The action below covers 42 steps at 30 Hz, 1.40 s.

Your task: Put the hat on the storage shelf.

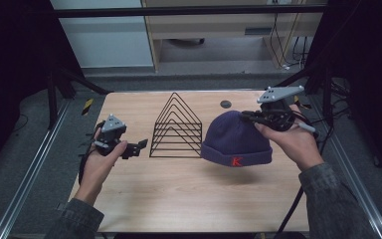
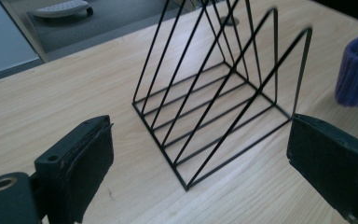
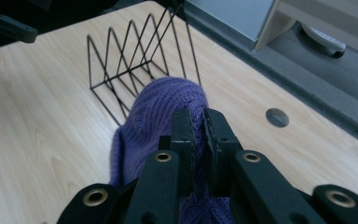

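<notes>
**Beanie pinched in the right jaws, lifted off the table**

The wooden table spreads under both grippers. A black wire rack stands ahead of the left gripper, whose jaws gape wide and hold nothing. The purple beanie hangs from the right gripper, its crown clamped between the nearly closed fingers, cuff hanging below them just beside the rack.

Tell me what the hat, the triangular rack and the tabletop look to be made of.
Hat: purple ribbed knit, probably wool or acrylic yarn; ribs and soft folded cuff show. Triangular rack: thin black wire, likely painted or coated metal; the rods are slim, rigid and even. Tabletop: pale wood or wood-look laminate, matte; grain lines visible, which of the two is unclear.
</notes>
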{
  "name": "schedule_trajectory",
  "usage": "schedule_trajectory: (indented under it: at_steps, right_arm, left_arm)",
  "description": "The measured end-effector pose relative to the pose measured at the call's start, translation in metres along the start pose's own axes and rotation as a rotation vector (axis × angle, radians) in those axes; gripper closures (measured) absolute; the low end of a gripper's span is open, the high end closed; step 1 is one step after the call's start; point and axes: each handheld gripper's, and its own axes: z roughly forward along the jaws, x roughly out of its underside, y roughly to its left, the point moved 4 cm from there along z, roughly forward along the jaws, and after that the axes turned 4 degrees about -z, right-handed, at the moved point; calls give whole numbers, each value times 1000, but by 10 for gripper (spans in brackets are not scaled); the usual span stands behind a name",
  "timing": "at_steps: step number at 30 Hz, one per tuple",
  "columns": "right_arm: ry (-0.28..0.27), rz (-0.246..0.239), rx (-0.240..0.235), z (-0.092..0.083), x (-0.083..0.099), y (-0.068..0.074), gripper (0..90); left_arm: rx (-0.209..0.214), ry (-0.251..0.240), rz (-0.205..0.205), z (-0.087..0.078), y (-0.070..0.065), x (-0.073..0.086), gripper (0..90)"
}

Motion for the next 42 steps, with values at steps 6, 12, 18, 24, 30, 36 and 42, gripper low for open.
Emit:
schedule_trajectory:
  at_steps: [6,12,18,24,30,36,42]
  right_arm:
    - [-21,-9,21,-3,-28,-9,836]
    - [-35,-14,45,-3,-47,-16,836]
    - [-50,-19,60,-1,-70,-25,836]
    - [-62,-37,69,6,-92,-25,836]
    - [-73,-32,109,14,-104,-23,836]
    - [-103,-22,127,14,-114,-21,836]
    - [-116,-11,134,13,-122,-21,836]
  left_arm:
    - [25,-12,-32,-4,2,-28,67]
    - [43,7,-17,-8,-1,-48,68]
    - [57,-26,14,-14,-7,-60,60]
    - [52,-26,38,-14,-7,-69,59]
    - [62,-33,16,-21,2,-74,66]
    - [90,-55,7,-13,0,-85,75]
    - [135,-76,-33,0,5,-91,83]
